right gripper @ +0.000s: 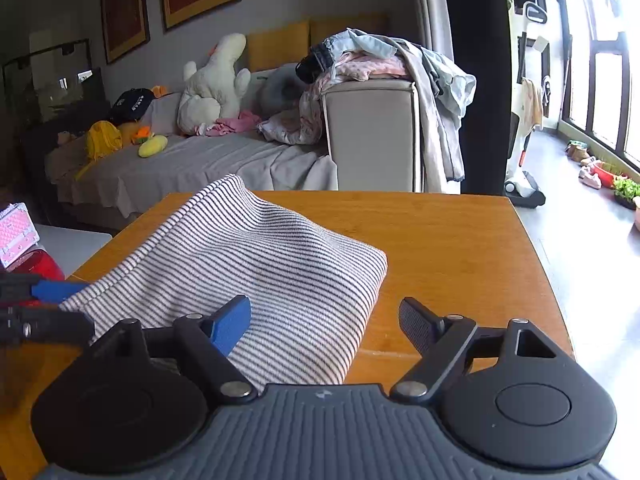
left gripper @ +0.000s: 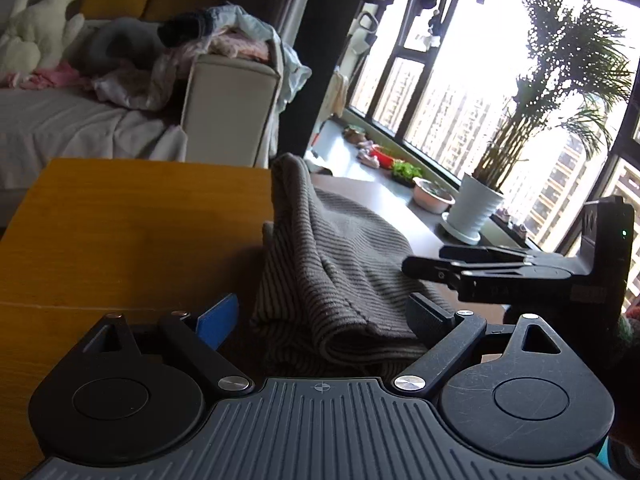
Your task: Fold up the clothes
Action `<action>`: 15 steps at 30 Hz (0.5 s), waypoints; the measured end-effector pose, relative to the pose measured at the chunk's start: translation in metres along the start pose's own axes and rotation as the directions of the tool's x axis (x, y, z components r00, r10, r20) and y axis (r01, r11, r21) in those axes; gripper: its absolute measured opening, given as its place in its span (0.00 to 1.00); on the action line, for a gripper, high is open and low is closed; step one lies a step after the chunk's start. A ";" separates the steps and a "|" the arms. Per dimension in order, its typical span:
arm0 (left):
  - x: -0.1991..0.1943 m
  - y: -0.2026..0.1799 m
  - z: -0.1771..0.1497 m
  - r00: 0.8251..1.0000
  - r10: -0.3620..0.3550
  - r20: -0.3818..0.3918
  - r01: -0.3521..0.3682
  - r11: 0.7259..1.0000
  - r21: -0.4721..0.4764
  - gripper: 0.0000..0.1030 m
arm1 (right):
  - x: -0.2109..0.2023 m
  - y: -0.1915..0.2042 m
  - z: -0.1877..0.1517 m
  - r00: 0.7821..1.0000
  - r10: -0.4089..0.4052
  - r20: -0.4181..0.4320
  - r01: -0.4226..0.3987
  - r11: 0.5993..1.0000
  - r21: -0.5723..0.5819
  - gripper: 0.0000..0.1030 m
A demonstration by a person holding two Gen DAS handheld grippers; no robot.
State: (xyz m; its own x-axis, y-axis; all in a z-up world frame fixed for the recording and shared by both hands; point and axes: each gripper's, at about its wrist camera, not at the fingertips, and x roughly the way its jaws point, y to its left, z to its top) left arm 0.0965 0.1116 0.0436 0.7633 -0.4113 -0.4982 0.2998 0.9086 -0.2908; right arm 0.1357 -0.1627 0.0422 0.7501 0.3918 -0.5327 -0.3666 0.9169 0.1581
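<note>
A striped black-and-white garment (right gripper: 256, 268), folded into a thick bundle, lies on the wooden table (right gripper: 448, 248). In the left wrist view it (left gripper: 320, 272) looks grey-brown and drapes over the table's right edge. My left gripper (left gripper: 320, 312) is open with the folded cloth lying between its fingers. My right gripper (right gripper: 324, 320) is open; its blue left finger (right gripper: 230, 328) rests over the cloth and its right finger is over bare wood. The right gripper shows in the left wrist view (left gripper: 460, 268), and the left gripper shows at the left edge of the right wrist view (right gripper: 44, 304).
A sofa (right gripper: 200, 168) with a plush toy (right gripper: 212, 84) and a pile of clothes (right gripper: 372, 60) stands behind the table. A potted palm (left gripper: 476, 208) and bowls sit by the windows. A pink case (right gripper: 16, 232) and a red object (right gripper: 44, 268) are left of the table.
</note>
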 end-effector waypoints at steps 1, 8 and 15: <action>-0.006 -0.002 0.004 0.999 0.019 0.031 -0.019 1.000 0.016 0.92 | -0.004 -0.003 -0.003 1.000 0.014 -0.006 -0.014 0.999 0.030 0.82; 0.012 -0.004 0.023 1.000 0.030 -0.007 -0.030 0.999 0.018 0.85 | -0.018 -0.020 -0.032 0.985 0.164 -0.059 -0.141 0.948 0.284 0.90; 0.041 0.025 0.003 0.992 0.026 -0.124 -0.036 0.996 -0.082 0.77 | -0.010 -0.006 -0.052 0.974 0.211 -0.084 -0.185 0.952 0.244 0.94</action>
State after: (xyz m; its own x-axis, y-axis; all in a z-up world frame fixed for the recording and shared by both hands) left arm 0.1372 0.1177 0.0181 0.6942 -0.3934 -0.6028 0.2241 0.9140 -0.3383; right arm 0.1021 -0.1757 0.0032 0.6069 0.5687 -0.5552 -0.3535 0.8188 0.4524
